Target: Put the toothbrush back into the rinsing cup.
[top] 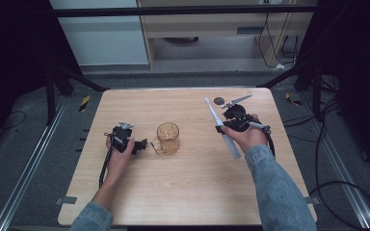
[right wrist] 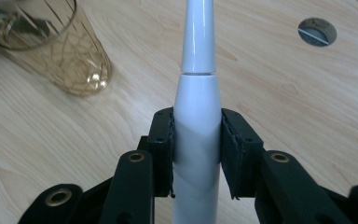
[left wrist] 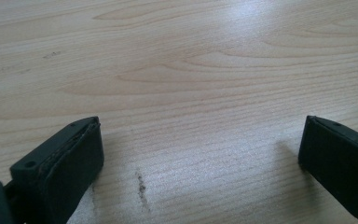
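Note:
A white electric toothbrush [top: 223, 131] is clamped between the pads of my right gripper [top: 221, 127], which is shut on its handle [right wrist: 196, 140]. Its slim neck [right wrist: 199, 32] points away from me, toward the far side of the table. An amber glass mug [top: 167, 137] stands upright at the table's middle, also in the right gripper view as the mug [right wrist: 51, 44] at upper left. My left gripper [top: 141, 144] rests just left of the mug's handle. Its jaws stand wide apart in the left gripper view [left wrist: 200, 154] with bare wood between them.
The wooden table [top: 183, 192] has a round grey cable hole [top: 218, 100] near its far edge, also seen as the hole [right wrist: 317, 31]. Black frame bars and cables surround the table on the floor.

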Available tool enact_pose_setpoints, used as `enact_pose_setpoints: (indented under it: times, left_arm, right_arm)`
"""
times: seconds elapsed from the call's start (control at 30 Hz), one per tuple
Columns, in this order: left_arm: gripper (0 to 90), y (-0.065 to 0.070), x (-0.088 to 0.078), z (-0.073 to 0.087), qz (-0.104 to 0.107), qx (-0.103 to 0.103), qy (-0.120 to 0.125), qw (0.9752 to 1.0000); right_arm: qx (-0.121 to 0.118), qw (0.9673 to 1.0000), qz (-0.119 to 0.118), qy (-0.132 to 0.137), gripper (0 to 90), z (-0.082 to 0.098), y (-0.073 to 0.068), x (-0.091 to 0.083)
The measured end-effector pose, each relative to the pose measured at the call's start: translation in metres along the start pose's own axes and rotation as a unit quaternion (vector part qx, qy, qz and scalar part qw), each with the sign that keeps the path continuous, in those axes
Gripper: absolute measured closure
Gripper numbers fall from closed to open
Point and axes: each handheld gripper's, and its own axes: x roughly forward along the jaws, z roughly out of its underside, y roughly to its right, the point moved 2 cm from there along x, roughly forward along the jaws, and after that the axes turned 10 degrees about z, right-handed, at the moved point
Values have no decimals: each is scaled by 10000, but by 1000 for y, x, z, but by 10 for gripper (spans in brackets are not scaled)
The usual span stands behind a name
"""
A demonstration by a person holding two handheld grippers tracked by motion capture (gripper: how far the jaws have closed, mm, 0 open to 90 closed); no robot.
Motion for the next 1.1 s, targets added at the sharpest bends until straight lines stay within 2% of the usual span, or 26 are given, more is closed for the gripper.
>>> enact_pose_setpoints:
  times: [0.2,0.37,0.7,1.1]
  left_arm:
    - [0,0,0,0,0,0,-1,10000]
    - [0,0,0,0,3,0,2,10000]
    - [0,0,0,0,2,1,2,10000]
    - [0,0,0,0,4,-2,8,10000]
  right_arm:
    - [129,9996,-56,264,670,-10,-4,5]
    - [57,9991,-43,426,670,-16,-8,7]
    - [131,9961,-42,874,670,-37,-26,8]
    - [154,9935,-57,1128,670,-60,-36,2]
